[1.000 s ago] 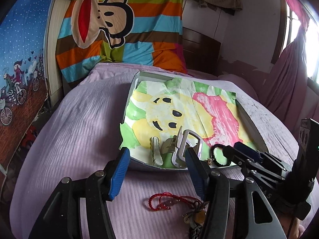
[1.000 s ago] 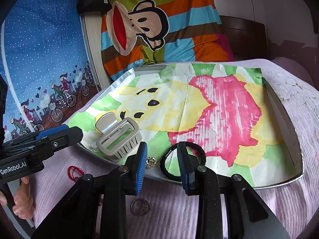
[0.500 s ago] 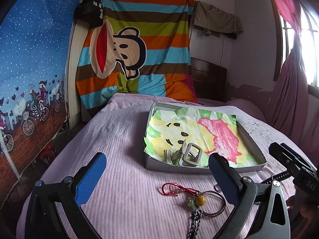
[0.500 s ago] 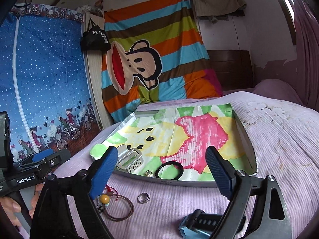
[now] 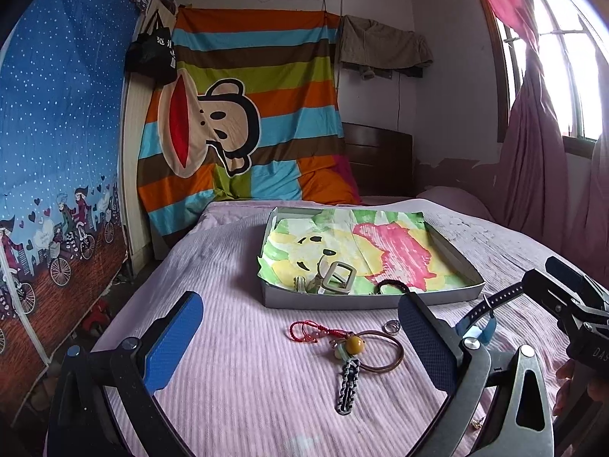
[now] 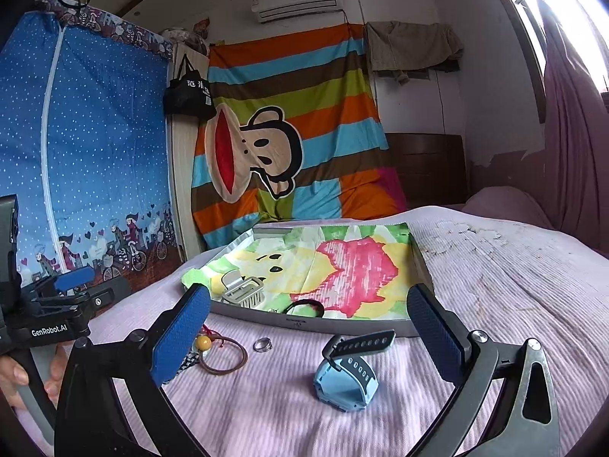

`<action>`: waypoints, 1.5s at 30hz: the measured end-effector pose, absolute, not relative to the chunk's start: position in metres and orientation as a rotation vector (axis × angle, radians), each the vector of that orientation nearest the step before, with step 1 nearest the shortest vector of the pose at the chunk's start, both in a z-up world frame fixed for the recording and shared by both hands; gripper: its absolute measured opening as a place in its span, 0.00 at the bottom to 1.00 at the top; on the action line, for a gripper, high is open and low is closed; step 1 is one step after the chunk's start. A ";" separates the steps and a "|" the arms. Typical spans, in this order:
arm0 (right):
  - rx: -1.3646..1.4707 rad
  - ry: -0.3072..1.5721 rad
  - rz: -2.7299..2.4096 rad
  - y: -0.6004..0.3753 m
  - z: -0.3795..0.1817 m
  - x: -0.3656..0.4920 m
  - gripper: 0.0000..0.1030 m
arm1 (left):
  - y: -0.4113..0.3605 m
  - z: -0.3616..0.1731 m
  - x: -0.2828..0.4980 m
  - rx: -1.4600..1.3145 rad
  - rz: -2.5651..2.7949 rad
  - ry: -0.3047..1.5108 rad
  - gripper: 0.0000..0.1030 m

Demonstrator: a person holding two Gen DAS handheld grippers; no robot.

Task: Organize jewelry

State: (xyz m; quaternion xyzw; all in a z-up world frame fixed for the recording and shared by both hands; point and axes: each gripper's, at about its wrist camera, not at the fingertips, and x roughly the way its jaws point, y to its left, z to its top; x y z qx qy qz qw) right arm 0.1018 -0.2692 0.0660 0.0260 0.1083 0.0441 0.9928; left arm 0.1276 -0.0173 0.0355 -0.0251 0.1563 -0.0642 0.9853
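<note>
Both grippers have withdrawn from the shallow grey cardboard tray lined with a painted paper sheet (image 5: 371,299) and spread wide since the earlier frames.

Left wrist view: the left gripper (image 5: 298,337) is wide open and empty. In front of the tray lie a red braided cord (image 5: 310,332), a yellow bead charm (image 5: 354,342), a brown bangle (image 5: 382,358) and a small silver ring (image 5: 392,326).

Right wrist view: the right gripper (image 6: 310,329) is wide open and empty. The light-blue wristwatch with grey strap (image 6: 348,375) rests just before the tray. Approach low, straddle the watch body, close gently.
</note>
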 end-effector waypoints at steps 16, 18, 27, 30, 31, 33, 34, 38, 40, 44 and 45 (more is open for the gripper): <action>0.018 0.234 0.055 -0.274 0.050 0.064 0.99 | -0.016 0.025 0.101 -0.070 -0.147 0.323 1.00; 0.021 0.241 0.054 -0.276 0.048 0.062 0.99 | -0.017 0.024 0.099 -0.070 -0.151 0.327 1.00; 0.023 0.266 0.050 -0.276 0.043 0.059 0.99 | -0.022 0.020 0.096 -0.053 -0.165 0.348 1.00; 0.015 0.276 0.056 -0.274 0.040 0.059 0.99 | -0.022 0.018 0.097 -0.054 -0.176 0.368 1.00; 0.014 0.281 0.059 -0.274 0.040 0.059 0.99 | -0.021 0.017 0.098 -0.057 -0.182 0.381 1.00; 0.012 0.292 0.066 -0.274 0.038 0.059 0.99 | -0.021 0.014 0.102 -0.064 -0.197 0.411 1.00; 0.011 0.300 0.071 -0.274 0.037 0.059 0.99 | -0.020 0.012 0.104 -0.069 -0.207 0.430 1.00; -0.003 0.343 0.093 -0.274 0.032 0.059 0.99 | -0.023 0.005 0.115 -0.072 -0.219 0.507 1.00; -0.010 0.376 0.107 -0.273 0.028 0.060 0.99 | -0.025 0.001 0.121 -0.067 -0.208 0.542 1.00; -0.010 0.424 0.135 -0.273 0.021 0.062 0.99 | -0.027 -0.007 0.131 -0.055 -0.188 0.614 1.00; -0.011 0.436 0.141 -0.272 0.019 0.062 0.99 | -0.027 -0.009 0.134 -0.052 -0.187 0.630 1.00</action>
